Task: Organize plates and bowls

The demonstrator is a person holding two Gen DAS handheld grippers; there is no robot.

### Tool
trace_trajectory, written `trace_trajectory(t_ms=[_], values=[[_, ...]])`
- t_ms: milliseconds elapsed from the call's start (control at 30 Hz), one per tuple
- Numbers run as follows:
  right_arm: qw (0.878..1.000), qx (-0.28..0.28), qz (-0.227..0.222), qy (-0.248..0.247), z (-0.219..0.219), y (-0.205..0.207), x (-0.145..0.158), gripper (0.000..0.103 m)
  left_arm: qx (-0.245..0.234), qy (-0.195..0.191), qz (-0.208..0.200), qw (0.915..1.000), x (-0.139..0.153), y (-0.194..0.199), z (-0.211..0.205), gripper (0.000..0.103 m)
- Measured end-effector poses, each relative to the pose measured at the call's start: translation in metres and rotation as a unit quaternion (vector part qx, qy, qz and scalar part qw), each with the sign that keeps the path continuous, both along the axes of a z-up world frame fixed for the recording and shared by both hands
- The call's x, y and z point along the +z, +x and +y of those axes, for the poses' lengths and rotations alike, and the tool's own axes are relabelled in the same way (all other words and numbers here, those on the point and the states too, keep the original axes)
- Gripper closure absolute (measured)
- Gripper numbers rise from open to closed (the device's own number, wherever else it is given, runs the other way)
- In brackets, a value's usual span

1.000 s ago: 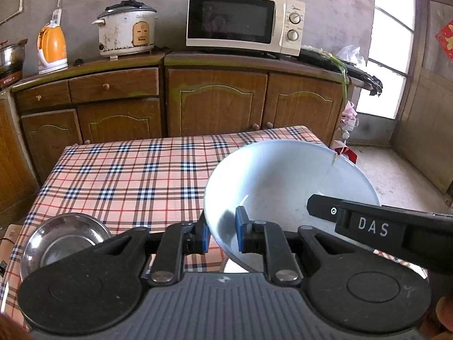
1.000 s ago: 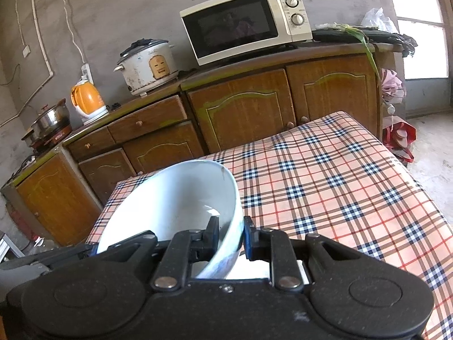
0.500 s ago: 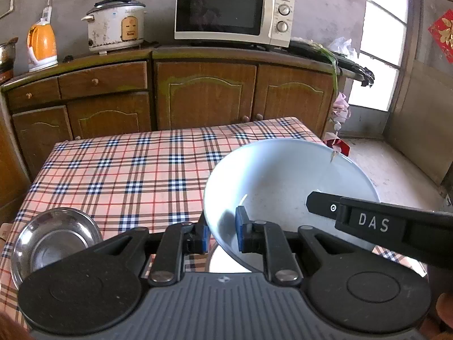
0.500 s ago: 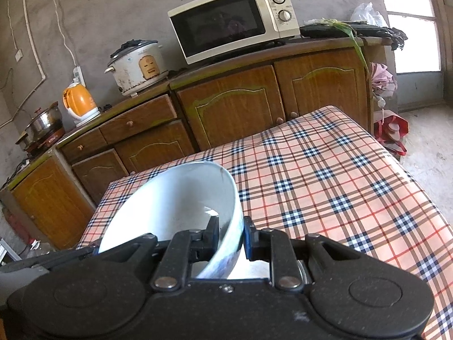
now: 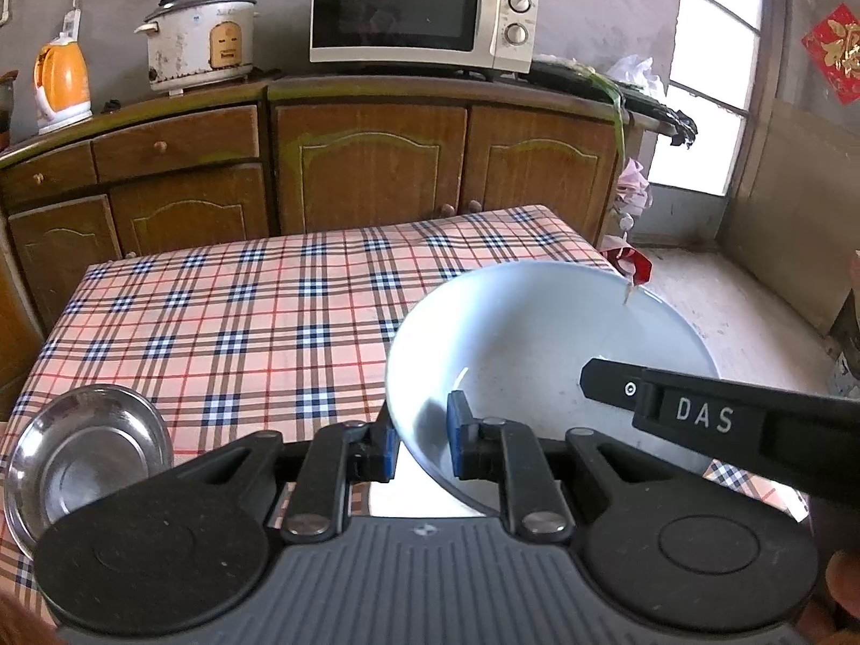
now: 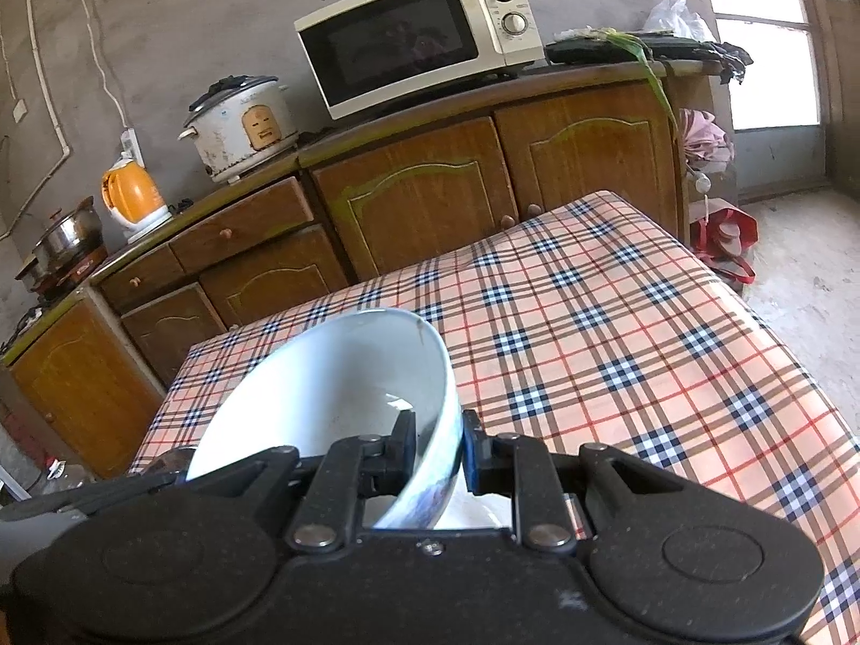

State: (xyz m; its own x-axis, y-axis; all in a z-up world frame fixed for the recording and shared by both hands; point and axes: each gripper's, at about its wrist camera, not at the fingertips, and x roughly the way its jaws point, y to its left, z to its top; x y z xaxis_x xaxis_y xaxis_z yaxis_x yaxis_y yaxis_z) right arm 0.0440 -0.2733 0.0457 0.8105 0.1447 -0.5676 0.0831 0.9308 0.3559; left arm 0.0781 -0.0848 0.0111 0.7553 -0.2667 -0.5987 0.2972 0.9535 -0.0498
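Note:
A large white bowl (image 5: 537, 344) hangs tilted over the near edge of the checked table (image 5: 242, 322), held from both sides. My left gripper (image 5: 422, 424) is shut on its left rim, one blue pad inside and one outside. My right gripper (image 6: 438, 435) is shut on the opposite rim of the same bowl (image 6: 333, 376); its black finger marked DAS (image 5: 672, 403) reaches across the bowl in the left wrist view. A small steel bowl (image 5: 80, 462) sits on the table at the near left. Something white and flat (image 6: 484, 510) shows under the bowl; I cannot tell what it is.
Wooden cabinets (image 5: 371, 172) line the wall behind the table, carrying a microwave (image 5: 419, 5), a rice cooker (image 5: 199, 37) and an orange kettle (image 5: 62, 80). A red bag (image 6: 725, 236) lies on the floor past the table's far right corner (image 6: 607, 199).
Both grips on the white bowl are unchanged. The right hand has sunk and drifted slightly with the bowl; the left view has shifted only a little.

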Motion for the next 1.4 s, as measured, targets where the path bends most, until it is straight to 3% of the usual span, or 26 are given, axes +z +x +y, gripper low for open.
trace_trajectory(t_ms=[1400], values=[[0.998,0.001,0.06,0.025,-0.011,0.013,-0.062,0.079,-0.004,0.039,0.054,0.9978,-0.045,0.012,-0.015,0.086]])
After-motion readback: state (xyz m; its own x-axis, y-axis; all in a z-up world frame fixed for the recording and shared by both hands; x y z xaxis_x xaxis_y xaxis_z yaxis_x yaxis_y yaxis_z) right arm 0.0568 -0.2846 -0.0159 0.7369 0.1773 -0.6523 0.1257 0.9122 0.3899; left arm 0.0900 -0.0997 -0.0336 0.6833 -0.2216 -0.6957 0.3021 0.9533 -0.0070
